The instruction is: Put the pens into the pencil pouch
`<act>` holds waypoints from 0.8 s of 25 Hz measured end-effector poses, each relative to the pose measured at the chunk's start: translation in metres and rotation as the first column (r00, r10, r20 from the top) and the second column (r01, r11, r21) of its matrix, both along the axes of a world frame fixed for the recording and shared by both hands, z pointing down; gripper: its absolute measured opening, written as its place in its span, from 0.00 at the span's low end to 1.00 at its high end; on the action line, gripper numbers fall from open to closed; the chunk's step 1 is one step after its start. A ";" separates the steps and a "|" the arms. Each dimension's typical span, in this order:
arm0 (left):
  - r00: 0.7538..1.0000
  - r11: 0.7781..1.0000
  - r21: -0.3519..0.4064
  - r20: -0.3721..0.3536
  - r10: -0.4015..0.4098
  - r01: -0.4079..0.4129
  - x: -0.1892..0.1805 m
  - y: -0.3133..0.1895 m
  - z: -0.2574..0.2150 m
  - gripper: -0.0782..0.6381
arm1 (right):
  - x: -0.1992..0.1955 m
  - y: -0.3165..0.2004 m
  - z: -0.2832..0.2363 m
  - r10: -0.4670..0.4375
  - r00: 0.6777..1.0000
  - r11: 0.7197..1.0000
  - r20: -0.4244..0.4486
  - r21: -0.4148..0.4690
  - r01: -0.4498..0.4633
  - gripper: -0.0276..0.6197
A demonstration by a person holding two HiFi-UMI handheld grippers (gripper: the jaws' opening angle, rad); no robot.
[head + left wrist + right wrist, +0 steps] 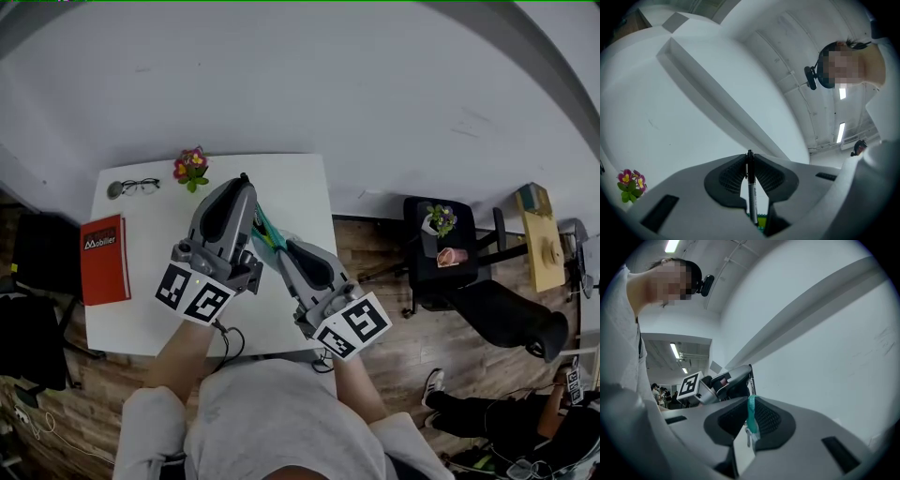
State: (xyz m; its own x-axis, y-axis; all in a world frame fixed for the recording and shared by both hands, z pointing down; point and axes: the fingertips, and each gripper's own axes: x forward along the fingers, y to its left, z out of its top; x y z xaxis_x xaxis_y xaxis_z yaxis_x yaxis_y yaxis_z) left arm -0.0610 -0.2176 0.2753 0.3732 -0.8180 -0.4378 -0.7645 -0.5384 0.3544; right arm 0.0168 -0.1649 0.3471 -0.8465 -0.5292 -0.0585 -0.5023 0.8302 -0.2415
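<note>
My left gripper [750, 157] is shut on a black pen [752, 197], which stands upright between the pads with its tip poking just past them. In the head view that gripper [246, 185] is raised above the white table [291, 178]. My right gripper [751, 400] is shut on the teal edge of the pencil pouch [751, 414], and a white tag [743, 451] hangs below it. The pouch [268, 229] hangs between the two grippers, just ahead of the right gripper [282, 247]. The right gripper view shows the left gripper [749, 376] close by, holding the pen [751, 383] above the pouch.
A red book [103, 258] lies at the table's left edge. Glasses [139, 186] and a small pot of flowers [191, 169] sit at the far side. To the right, beyond the table, stand a black stool with a plant [439, 239] and a wooden board [539, 234].
</note>
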 end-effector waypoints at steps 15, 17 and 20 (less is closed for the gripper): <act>0.987 0.998 -0.037 0.158 -0.039 0.045 -0.003 0.013 0.007 0.27 | -0.001 0.001 -0.004 -0.001 1.000 1.000 -0.009 0.022 0.002 0.13; 0.978 0.996 -0.042 0.194 -0.072 0.082 -0.009 0.017 0.006 0.27 | -0.003 0.000 -0.004 0.006 1.000 0.999 -0.030 0.033 -0.005 0.13; 0.962 0.989 -0.053 0.246 -0.120 0.137 -0.020 0.025 0.006 0.24 | -0.009 -0.001 -0.004 0.015 0.997 0.998 -0.071 0.056 -0.011 0.13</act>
State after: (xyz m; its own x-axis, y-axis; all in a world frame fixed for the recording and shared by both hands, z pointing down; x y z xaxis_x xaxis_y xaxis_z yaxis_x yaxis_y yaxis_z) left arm -0.0806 -0.1929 0.2814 0.3506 -0.8910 -0.2884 -0.8929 -0.4109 0.1839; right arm 0.0079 -0.1660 0.3431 -0.8426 -0.5378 -0.0280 -0.5274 0.8347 -0.1587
